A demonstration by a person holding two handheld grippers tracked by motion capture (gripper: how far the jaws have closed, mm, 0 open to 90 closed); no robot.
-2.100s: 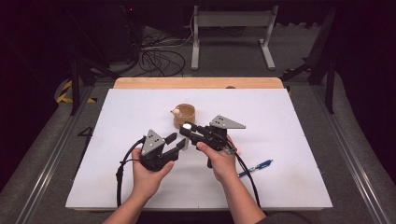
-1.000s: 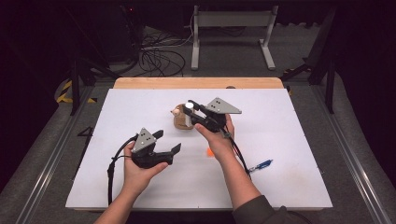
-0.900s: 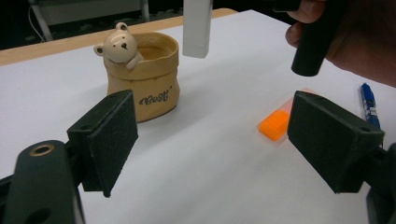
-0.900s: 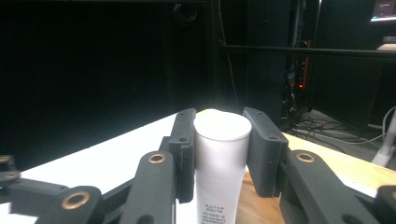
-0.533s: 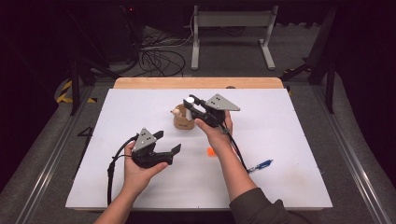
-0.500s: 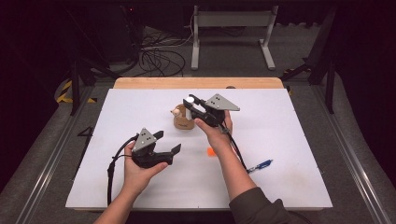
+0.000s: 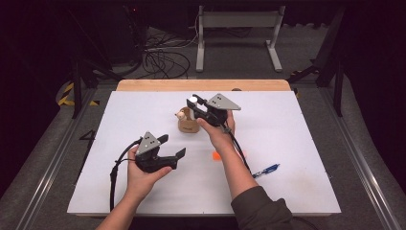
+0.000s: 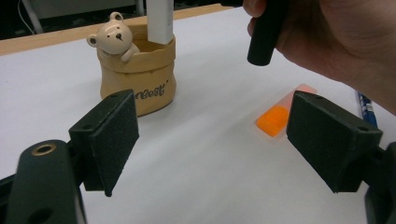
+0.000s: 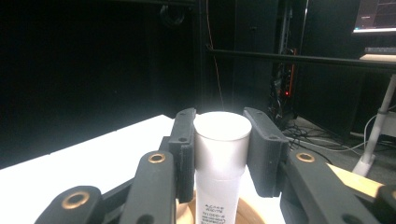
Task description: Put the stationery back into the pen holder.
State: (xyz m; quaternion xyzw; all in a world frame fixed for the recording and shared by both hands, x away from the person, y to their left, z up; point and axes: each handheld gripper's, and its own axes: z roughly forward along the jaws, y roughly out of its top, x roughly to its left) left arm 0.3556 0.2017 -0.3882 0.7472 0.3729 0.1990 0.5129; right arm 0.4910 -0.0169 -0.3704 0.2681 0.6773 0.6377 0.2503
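The right gripper point(image 9: 219, 154) clamps a white tube point(image 9: 219, 154) between its two black jaws, at the centre of the right gripper view, with the tube's flat top standing just above the pads. Small print runs down the tube's side, too small to read. In the high view this gripper point(image 7: 197, 106) sits just above centre, over the tan bear-shaped holder point(image 7: 186, 122), and the tube's lower end goes down inside the holder's mouth. The left gripper view shows the tube point(image 8: 159, 21) standing upright in the holder point(image 8: 135, 70) at upper left.

The left gripper point(image 7: 168, 149) rests at lower left of centre in the high view, its jaws wide apart and gripping nothing. Between the person's two arms lies an orange eraser point(image 7: 216, 155); a blue pen point(image 7: 265, 169) lies to the lower right on the white table point(image 7: 297, 143).
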